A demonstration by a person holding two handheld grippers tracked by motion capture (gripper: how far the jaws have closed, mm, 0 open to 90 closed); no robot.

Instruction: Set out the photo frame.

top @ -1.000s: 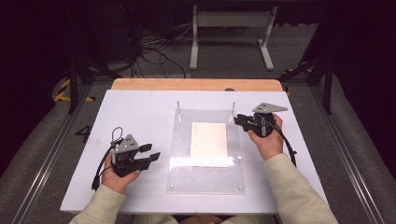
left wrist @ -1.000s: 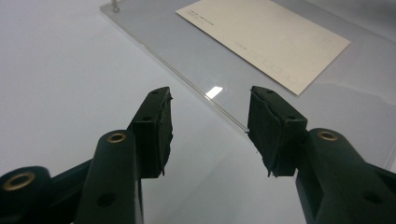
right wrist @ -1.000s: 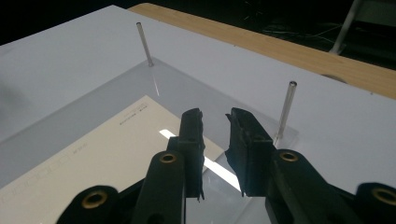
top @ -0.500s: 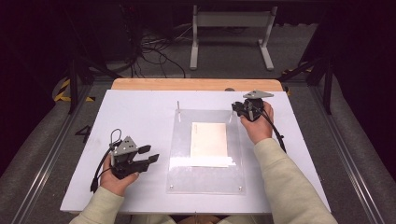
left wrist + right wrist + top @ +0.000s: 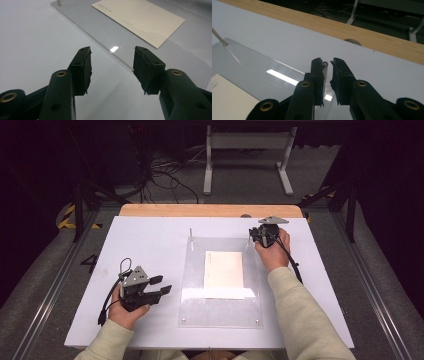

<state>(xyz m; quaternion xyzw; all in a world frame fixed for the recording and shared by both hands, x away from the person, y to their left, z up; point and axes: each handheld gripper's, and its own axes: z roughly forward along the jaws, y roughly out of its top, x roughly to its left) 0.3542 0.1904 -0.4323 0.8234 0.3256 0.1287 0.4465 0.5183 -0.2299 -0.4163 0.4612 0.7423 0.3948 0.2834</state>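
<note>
The right gripper (image 5: 327, 65) has its jaws closing around the small metal post (image 5: 325, 68) at the far right corner of the clear acrylic plate (image 5: 220, 312), one pad touching, a gap remaining. The left gripper (image 5: 162, 285) rests released beside the plate's left edge, holding nothing.

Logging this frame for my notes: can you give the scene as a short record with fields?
table: white, wooden far edge
plate: clear, flat on table
card: lies on plate
pin: upright at plate's far right corner
left gripper: open, empty, left of plate
right gripper: jaws have just been closing around pin, gap left at one pad
</note>
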